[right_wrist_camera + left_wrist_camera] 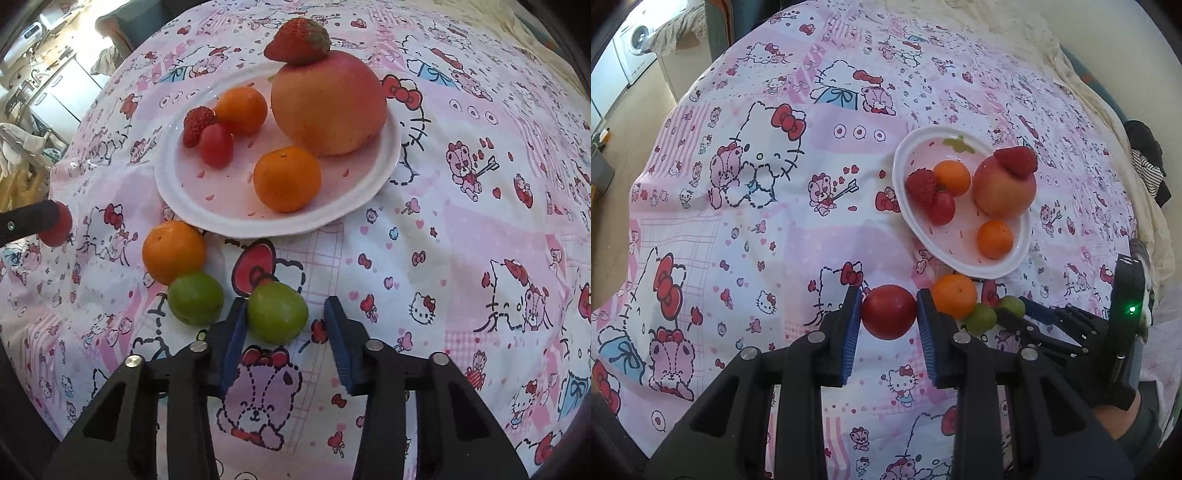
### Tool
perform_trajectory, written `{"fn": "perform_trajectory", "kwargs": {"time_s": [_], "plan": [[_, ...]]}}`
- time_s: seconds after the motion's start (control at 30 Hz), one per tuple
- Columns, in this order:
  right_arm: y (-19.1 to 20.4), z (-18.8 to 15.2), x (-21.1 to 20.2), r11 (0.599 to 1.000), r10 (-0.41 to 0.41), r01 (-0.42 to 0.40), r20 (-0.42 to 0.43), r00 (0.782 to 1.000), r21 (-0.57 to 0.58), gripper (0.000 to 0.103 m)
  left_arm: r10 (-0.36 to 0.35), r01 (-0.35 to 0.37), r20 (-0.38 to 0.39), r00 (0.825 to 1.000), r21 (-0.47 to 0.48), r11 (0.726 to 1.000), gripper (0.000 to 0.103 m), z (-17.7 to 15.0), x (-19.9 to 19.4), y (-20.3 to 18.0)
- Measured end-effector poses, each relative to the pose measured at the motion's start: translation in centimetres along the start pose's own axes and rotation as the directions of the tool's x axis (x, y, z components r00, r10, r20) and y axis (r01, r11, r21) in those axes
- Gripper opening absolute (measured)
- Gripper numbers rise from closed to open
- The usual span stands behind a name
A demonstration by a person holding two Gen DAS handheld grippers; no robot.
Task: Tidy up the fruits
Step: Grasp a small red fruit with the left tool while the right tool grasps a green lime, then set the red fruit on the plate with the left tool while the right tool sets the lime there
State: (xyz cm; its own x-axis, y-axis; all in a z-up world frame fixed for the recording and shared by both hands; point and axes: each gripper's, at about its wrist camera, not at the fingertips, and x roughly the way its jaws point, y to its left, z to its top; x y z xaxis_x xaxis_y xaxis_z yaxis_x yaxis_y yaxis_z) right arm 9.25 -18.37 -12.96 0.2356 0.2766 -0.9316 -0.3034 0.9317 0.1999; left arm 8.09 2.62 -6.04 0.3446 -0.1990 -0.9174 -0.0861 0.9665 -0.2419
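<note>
My left gripper [888, 314] is shut on a red tomato [888, 311], just left of a loose orange [953, 295] and two green plums [980, 318] on the cloth. My right gripper [284, 317] is open around one green plum [277, 312]; its left pad touches the plum and the right pad stands apart. The other plum [195, 298] and the orange [173, 252] lie to its left. A white plate [184, 184] holds an apple [328, 107] with a strawberry [299, 40] on top, two oranges, a second strawberry and a small tomato.
A pink Hello Kitty cloth [757, 221] covers the table. The plate [905, 192] sits right of centre in the left wrist view. The table edge falls away at the left, with floor and a washing machine [635, 44] beyond.
</note>
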Motion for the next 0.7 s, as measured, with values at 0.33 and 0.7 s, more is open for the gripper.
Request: {"fn": "perform_trajectory", "kwargs": {"time_s": [0.33, 0.7], "plan": [[-0.2, -0.3, -1.9, 1.0, 0.013, -0.014, 0.027, 1.0, 0.014, 0.034, 0.014, -0.014, 0.025, 1.0, 0.008, 1.0, 0.026, 0.0, -0.1, -0.1], [-0.2, 0.8, -9.3, 0.986, 0.142, -0.157, 0.206, 0.968, 0.055, 0.034, -0.028, 0.029, 0.042, 0.999, -0.009, 1.0, 0.026, 1.0, -1.1, -0.1]]}}
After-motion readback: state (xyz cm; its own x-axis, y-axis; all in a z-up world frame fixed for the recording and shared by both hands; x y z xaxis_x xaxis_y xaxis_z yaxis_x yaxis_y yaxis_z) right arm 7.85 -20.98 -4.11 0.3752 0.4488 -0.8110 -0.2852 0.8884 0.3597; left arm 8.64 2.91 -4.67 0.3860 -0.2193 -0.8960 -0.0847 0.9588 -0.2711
